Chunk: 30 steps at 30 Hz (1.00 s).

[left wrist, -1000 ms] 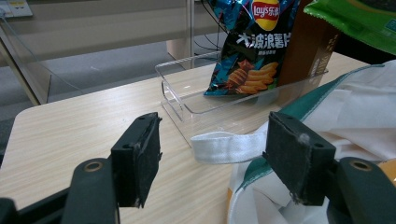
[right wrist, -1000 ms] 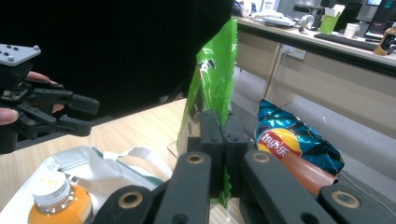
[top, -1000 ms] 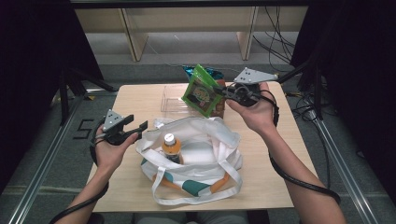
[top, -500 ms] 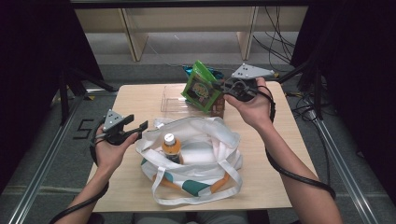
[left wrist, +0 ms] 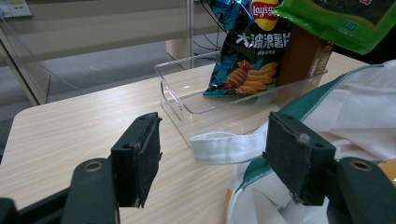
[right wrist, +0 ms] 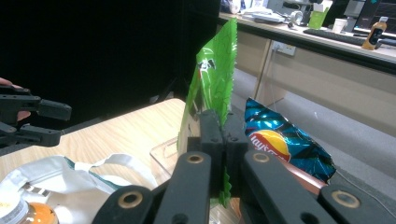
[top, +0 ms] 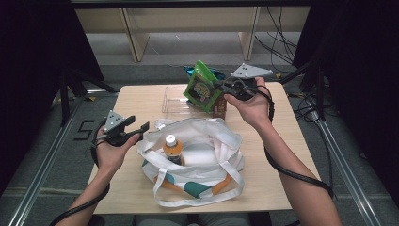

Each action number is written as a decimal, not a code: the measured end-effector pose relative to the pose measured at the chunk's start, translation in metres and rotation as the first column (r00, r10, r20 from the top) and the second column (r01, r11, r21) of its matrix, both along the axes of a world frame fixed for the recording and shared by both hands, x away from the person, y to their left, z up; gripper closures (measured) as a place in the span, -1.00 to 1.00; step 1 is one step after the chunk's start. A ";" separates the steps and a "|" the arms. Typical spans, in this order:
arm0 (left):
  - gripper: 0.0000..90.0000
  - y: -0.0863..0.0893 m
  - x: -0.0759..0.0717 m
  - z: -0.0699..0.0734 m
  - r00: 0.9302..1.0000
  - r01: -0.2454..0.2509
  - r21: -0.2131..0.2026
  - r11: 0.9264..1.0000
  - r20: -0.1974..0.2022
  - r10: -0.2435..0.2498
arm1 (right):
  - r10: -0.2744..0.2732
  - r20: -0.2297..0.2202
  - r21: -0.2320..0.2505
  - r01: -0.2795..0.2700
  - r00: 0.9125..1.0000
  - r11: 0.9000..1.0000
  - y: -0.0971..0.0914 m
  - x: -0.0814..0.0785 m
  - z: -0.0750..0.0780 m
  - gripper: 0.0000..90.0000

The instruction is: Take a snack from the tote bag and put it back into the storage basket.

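The right claw [right wrist: 223, 140] is clamped tight on the edge of a green packet [top: 203, 88], holding it up above the clear tray [top: 175, 99] at the far side of the counter [top: 141, 101]; the packet hangs tilted, clear of the counter; just behind it in the tray stand a blue crisp bag [right wrist: 280, 142] and a brown carton [left wrist: 299, 58]; the left claw [top: 136, 128] stands wide open with nothing gripped, held level beside the left rim of the white bag [top: 207, 136]; a white strap [left wrist: 229, 145] of that bag lies on the counter beyond its pads; an orange-capped bottle [top: 172, 147] stands inside the bag.
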<state>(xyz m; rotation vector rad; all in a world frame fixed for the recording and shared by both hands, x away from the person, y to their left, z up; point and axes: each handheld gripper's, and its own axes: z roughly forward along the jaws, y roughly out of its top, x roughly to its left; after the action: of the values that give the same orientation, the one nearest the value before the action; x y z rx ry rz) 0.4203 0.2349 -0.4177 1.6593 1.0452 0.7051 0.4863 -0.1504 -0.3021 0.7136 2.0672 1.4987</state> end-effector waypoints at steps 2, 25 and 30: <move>-0.23 0.000 0.000 0.000 1.000 0.000 -0.001 1.000 0.001 0.000 | -0.006 -0.005 0.002 0.006 1.000 1.000 0.000 0.001 -0.001 1.00; -0.23 0.001 0.001 -0.001 1.000 -0.001 -0.001 1.000 -0.002 0.001 | -0.044 0.011 -0.011 0.044 0.999 0.999 0.004 0.016 -0.012 1.00; -0.23 0.002 0.001 -0.001 1.000 -0.003 0.003 1.000 -0.004 0.003 | -0.051 0.010 -0.020 0.051 0.999 0.999 0.006 0.019 -0.015 1.00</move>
<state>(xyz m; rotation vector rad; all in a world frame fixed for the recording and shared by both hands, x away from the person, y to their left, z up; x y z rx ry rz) 0.4208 0.2364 -0.4187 1.6622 1.0503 0.7062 0.5055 -0.1439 -0.3175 0.7450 2.0390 1.4490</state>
